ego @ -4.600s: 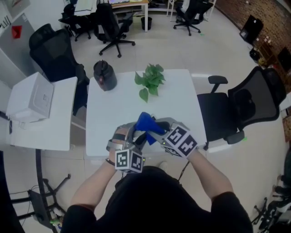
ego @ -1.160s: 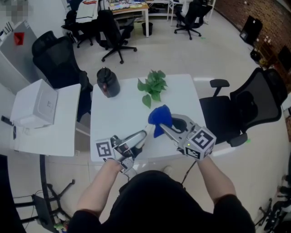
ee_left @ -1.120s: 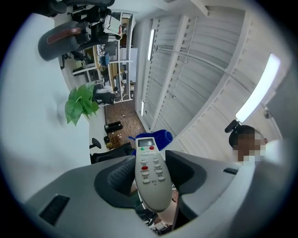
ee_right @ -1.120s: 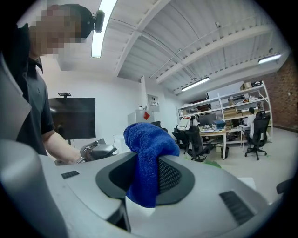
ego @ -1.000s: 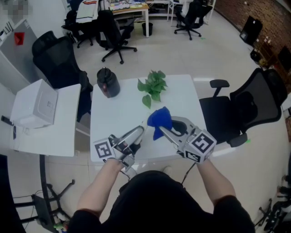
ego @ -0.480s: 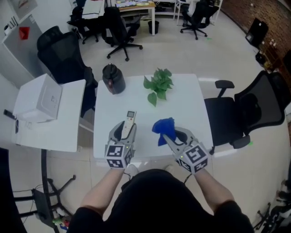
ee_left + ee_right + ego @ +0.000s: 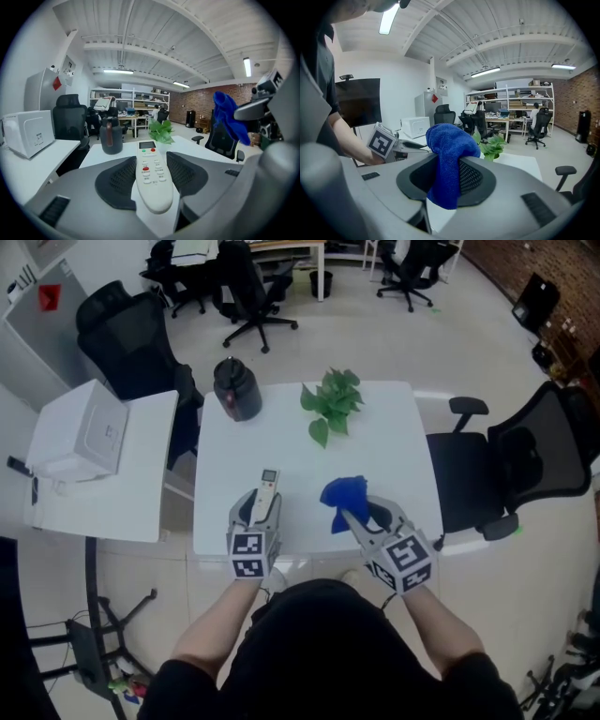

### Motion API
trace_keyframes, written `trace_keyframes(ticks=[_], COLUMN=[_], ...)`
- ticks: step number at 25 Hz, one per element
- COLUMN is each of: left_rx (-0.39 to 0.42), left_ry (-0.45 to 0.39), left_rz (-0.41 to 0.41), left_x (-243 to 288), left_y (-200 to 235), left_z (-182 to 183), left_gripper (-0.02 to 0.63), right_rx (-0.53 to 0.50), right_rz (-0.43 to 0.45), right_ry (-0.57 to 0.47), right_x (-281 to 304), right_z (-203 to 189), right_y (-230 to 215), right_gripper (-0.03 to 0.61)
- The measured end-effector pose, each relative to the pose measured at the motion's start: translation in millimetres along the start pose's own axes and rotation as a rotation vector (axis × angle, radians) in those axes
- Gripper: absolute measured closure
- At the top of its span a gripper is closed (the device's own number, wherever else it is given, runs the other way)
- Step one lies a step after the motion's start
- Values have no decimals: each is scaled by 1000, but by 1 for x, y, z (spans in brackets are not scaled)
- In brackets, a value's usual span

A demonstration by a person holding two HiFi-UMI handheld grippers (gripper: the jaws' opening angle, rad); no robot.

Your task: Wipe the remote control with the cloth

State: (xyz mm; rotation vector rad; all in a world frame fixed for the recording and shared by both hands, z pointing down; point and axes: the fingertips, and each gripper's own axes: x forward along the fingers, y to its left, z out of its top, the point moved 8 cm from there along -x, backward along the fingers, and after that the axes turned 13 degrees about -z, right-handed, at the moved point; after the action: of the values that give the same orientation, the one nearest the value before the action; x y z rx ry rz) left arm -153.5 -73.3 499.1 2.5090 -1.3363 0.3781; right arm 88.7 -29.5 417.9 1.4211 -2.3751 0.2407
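A: so where's the slim white remote control (image 7: pixel 151 171)?

B: the left gripper (image 7: pixel 152 177) is clamped on it, nearer the person than the leafy green plant (image 7: pixel 333 401). Beside that, the right gripper (image 7: pixel 447 177) pinches the fluffy blue cloth (image 7: pixel 449 140).

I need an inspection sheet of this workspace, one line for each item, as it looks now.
surface: white table, square top.
job's things: remote control between the left jaws; blue cloth bunched in the right jaws.
clutter: dark jug and green plant near the far edge.
grippers: left gripper shut on the remote control; right gripper shut on the blue cloth.
cables: nothing seen.
surroundings: black office chair right of the table; white box on a side table at left.
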Motion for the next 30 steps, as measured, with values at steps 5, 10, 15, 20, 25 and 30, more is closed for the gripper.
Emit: trace_keyframes(ticks=[5, 10, 15, 20, 25, 30], left_rx=[-56, -100, -136, -157, -200, -198], left_ry=[182, 295, 348, 391, 442, 448], left_rz=[86, 151, 187, 189, 157, 145], left_x=[11, 23, 31, 37, 39, 33], left_y=[29, 47, 56, 56, 56, 55], left_z=[-71, -117, -139, -154, -163, -158], left_gripper=[407, 407, 407, 405, 404, 334], right_rx=[-1, -7, -14, -11, -1, 4], right_rz=[1, 11, 11, 10, 5, -22], right_ry=[36, 76, 105, 129, 146, 172], right_x=[0, -1, -2, -2, -1, 2], right_z=[-7, -14, -18, -25, -30, -39], right_y=[2, 7, 10, 10, 10, 4], right_gripper=[465, 465, 465, 465, 465, 463])
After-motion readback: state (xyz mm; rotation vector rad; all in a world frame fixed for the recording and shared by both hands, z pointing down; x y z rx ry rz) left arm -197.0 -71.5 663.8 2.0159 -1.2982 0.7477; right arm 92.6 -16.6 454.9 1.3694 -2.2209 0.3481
